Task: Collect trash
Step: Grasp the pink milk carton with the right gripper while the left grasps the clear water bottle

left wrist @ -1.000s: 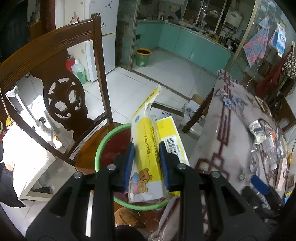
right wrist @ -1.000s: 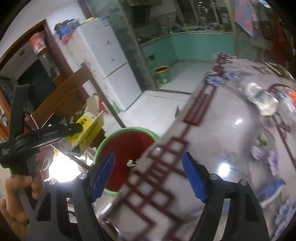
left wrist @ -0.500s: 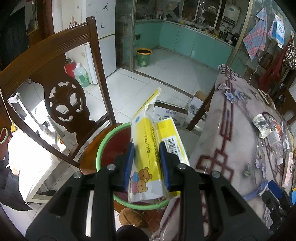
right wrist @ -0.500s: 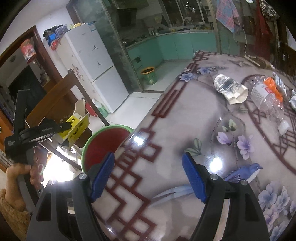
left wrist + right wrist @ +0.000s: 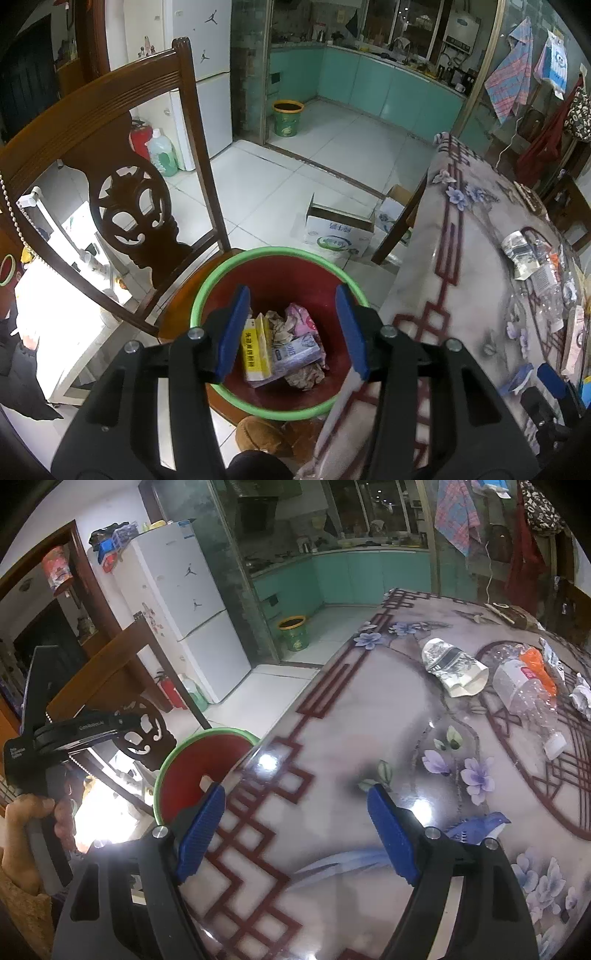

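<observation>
Hovering over red bin [image 5: 280,280] beside tabletop edge, L gripper [image 5: 291,332] jaws apart, yellow box [image 5: 255,349] lying inside w/ other trash; R gripper [image 5: 295,825] spread, empty, above tabletop [image 5: 332,720], facing bottle [image 5: 528,698], likely next pickup.

White floor tiles [image 5: 295,184] run toward teal kitchen cabinets [image 5: 388,88]. A white fridge [image 5: 192,602] stands by a carved wooden chair [image 5: 122,192]; the floral worktop [image 5: 369,709] gleams with reflected light.

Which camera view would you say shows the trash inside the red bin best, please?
The left wrist view: it looks straight down into the red bin, showing the yellow box and crumpled wrappers. The right wrist view shows only the bin's rim and inner wall beside the table.
</observation>
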The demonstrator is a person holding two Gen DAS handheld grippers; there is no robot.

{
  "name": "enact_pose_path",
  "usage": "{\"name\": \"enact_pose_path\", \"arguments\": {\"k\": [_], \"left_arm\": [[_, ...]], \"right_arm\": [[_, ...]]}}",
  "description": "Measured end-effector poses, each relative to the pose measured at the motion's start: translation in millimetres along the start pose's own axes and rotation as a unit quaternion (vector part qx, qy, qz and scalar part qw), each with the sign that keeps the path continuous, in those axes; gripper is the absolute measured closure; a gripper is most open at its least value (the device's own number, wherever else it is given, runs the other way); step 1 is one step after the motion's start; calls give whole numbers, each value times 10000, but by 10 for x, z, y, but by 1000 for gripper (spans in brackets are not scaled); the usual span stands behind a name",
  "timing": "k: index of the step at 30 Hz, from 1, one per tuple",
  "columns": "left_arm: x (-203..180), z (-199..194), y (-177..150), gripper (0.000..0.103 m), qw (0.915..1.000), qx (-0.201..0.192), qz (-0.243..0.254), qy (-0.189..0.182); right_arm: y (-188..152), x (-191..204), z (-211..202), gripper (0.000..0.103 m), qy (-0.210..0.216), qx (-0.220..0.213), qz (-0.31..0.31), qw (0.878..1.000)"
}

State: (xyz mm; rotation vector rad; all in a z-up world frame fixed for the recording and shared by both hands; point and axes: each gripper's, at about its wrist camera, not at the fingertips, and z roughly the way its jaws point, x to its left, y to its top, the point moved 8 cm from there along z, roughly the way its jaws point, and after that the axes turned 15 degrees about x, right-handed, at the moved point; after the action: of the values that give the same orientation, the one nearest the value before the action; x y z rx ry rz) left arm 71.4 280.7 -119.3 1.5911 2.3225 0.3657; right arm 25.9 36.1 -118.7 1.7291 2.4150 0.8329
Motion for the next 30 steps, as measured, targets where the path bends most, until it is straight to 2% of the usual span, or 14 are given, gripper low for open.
{"name": "enact_pose_path", "arguments": {"k": [11,17,18,19,23,25,27,30], "left_arm": [[-594,-190,15,56,9986,-169,412,-291],[-1130,-258,-40,51,9954,-193,819,-455],[-1241,-271,-59,49,9946,-202,895,-491],[-1304,-276,-72,48,9941,-205,938,-511],[-1639,-265,-153,42,9917,-153,1135,-591],[-1768,-250,-196,39,9906,-103,1203,-648],[-1960,-225,-249,37,9891,-60,1298,-695],[-2206,-202,-316,31,9867,-90,1485,-661]], "right_arm": [[-102,-430,-159,25,-327,-22,179,9993],[-172,-973,-476,24,-915,-35,195,9956],[-179,-1099,-552,21,-1042,-52,238,9943],[-179,-1295,-660,14,-1204,-89,341,9921],[-161,-2038,-1015,9,-1744,-247,856,9806],[-162,-2450,-1133,7,-2084,-262,1165,9707],[-187,-2975,-1188,7,-2431,-198,1653,9556],[-256,-3575,-1125,7,-2550,-47,2378,9372]]}}
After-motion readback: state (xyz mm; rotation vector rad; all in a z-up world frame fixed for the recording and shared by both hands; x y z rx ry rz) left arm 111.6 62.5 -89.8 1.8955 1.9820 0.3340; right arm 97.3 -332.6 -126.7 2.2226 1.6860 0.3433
